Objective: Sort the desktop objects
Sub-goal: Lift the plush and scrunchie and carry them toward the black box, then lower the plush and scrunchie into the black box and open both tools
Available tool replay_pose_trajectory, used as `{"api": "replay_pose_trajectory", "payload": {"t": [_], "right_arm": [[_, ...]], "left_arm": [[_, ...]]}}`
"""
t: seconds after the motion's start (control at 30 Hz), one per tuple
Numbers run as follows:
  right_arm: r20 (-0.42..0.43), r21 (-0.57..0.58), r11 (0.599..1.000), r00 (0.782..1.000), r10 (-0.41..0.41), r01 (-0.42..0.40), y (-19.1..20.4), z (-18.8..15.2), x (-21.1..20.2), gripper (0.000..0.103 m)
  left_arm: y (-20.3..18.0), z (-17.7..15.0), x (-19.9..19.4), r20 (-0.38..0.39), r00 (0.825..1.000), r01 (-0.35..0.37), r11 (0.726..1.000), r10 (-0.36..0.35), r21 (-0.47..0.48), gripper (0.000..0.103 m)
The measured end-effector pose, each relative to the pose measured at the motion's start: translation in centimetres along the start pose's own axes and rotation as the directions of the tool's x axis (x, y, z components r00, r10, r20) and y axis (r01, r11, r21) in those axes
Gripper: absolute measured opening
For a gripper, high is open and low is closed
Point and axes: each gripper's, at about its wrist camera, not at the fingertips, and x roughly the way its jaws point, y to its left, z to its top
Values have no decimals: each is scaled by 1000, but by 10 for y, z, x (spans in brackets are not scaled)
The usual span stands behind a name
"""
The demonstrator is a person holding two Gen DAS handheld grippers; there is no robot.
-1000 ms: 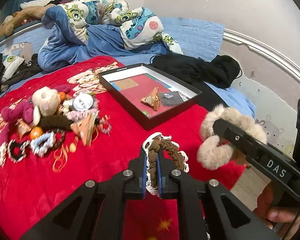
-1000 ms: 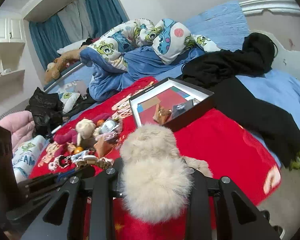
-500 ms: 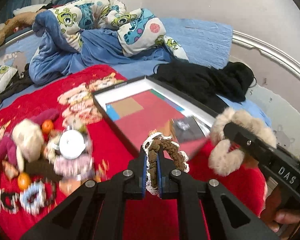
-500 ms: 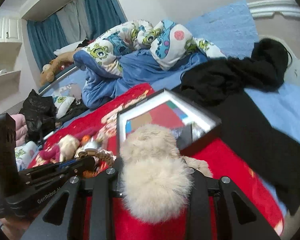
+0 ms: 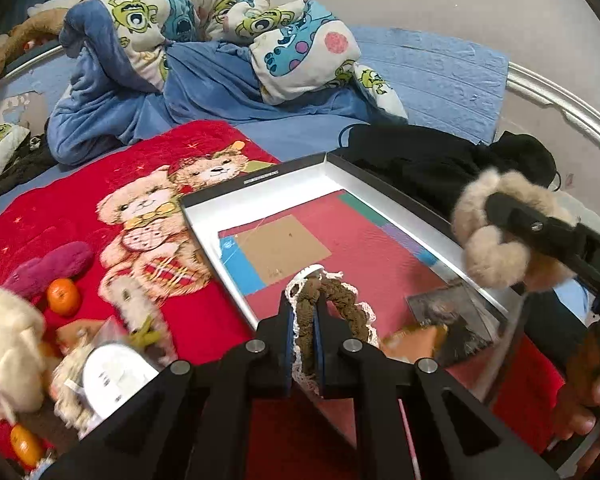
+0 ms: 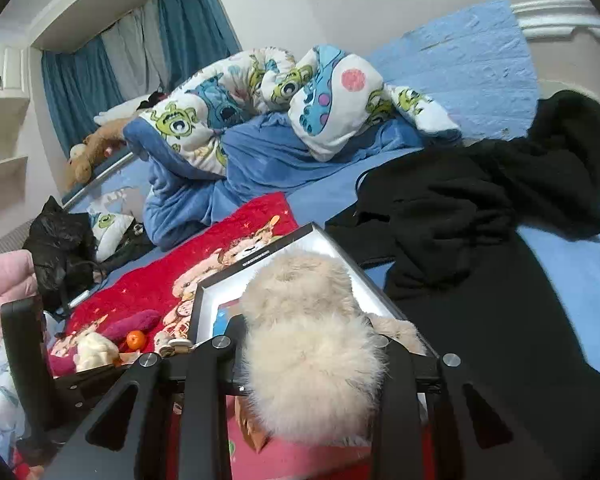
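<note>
Over black tray (image 5: 384, 188) | left gripper (image 5: 304, 320) pinching brown lace-edged scrunchie (image 5: 340, 292) | right gripper (image 6: 312, 360) clamping fluffy beige scrunchie (image 6: 308, 344) | fingertips buried in fur

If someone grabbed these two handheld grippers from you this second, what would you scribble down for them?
Left gripper: shut on the brown lace-edged scrunchie, over the black tray.
Right gripper: shut on the fluffy beige scrunchie, also at the tray.
Done: a dark packet and an orange-brown piece already lie in the tray.
Left: let go of both scrunchies in the tray, then fetch the pile on the red blanket: oranges, pink plush, white round tin and more.
</note>
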Motion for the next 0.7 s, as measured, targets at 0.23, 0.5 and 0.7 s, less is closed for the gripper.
{"api": "replay_pose_trajectory", "payload": {"t": [0.23, 0.5, 0.7], "right_arm": [[-81, -47, 998, 995, -54, 50, 2, -7, 52, 29], [-125, -137, 980, 979, -160, 143, 5, -26, 71, 29], [-157, -130, 984, 977, -142, 122, 1, -29, 75, 29]], "left_arm": [[-6, 2, 38, -18, 998, 53, 999, -52, 6, 9], [-11, -7, 50, -13, 997, 75, 996, -74, 42, 9], [-12, -10, 51, -10, 997, 75, 996, -75, 46, 9]]}}
